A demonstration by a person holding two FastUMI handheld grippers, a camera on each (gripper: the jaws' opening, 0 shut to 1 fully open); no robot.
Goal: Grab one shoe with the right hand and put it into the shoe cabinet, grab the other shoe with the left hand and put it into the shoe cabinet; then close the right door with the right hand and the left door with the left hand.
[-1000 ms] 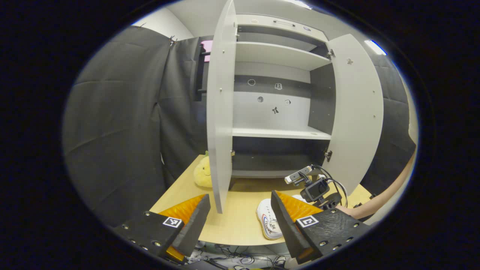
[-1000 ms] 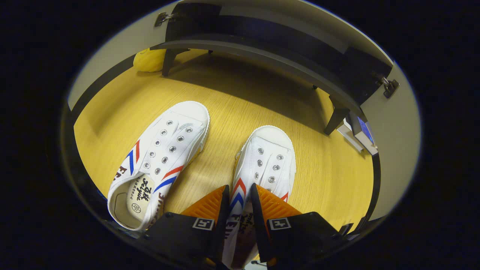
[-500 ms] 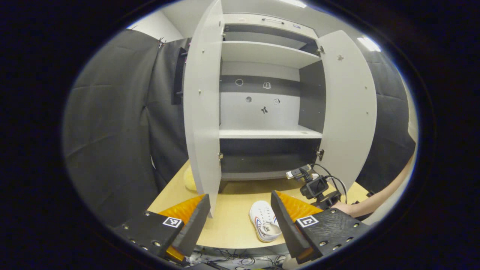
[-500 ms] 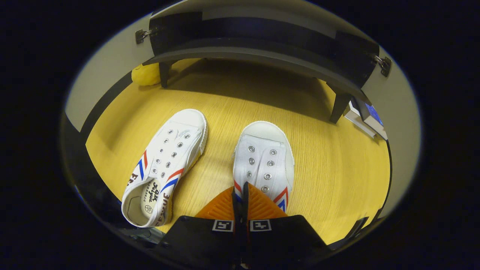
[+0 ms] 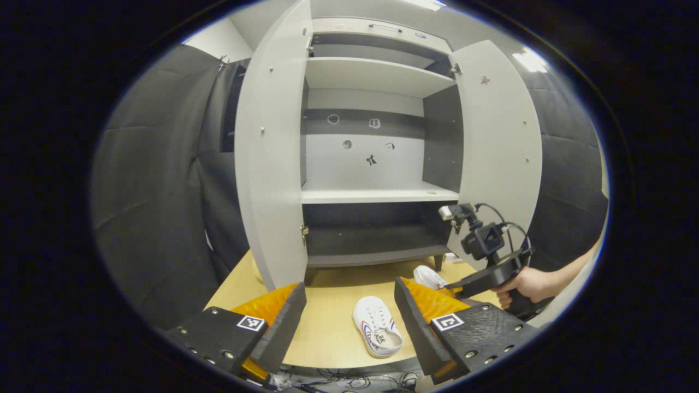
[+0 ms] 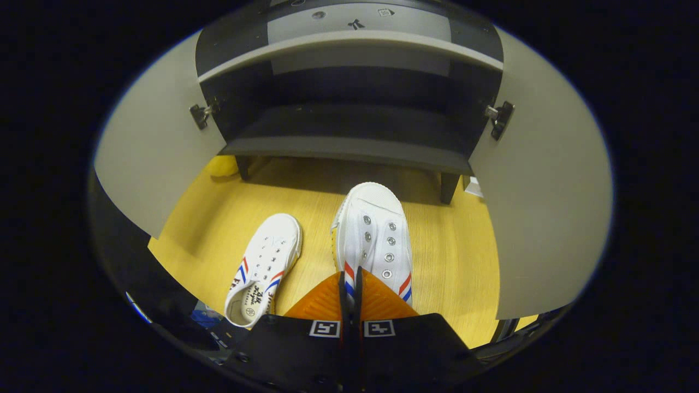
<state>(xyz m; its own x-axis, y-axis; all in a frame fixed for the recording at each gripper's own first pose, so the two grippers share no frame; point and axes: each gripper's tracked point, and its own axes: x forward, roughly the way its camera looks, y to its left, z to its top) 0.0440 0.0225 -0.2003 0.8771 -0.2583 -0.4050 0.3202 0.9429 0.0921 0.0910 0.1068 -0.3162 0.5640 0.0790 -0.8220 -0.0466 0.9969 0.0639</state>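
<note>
Black cloth hangs down the far left of the booth, and just inside it the shoe cabinet's left door [image 5: 270, 164] stands wide open, its lower edge near the left gripper [image 5: 349, 322], which waits low over the front of the wooden table [image 5: 327, 338] with its fingers spread well apart and nothing between them. Next along, the second shoe [image 5: 377, 334] lies flat on the table, toe pointing toward the cabinet [image 5: 377, 191], untouched. Beyond it the cabinet's dark bottom shelf [image 6: 349, 144] sits open and bare, raised on short legs above the tabletop. To the right of the resting shoe, the first shoe [image 6: 374, 240] is held by the right gripper [image 6: 349, 289], whose fingers are pinched nearly together on the rim of the shoe's heel opening; in the left gripper view that gripper and the hand [image 5: 524, 286] holding it show with the shoe's toe jutting toward the cabinet. It looks lifted clear of the table, though from above I can't be sure how far. Farthest right, the right door [image 6: 540, 218] swings out wide. To place this shoe well, I'd say carry it straight ahead between the two doors, lifting the toe enough to clear the shelf's front lip, since a thin pinch on soft canvas could let the shoe sag or swing. Slide it toward the right half of the shelf, leaving room for its partner, and set the sole down flat before letting go.
</note>
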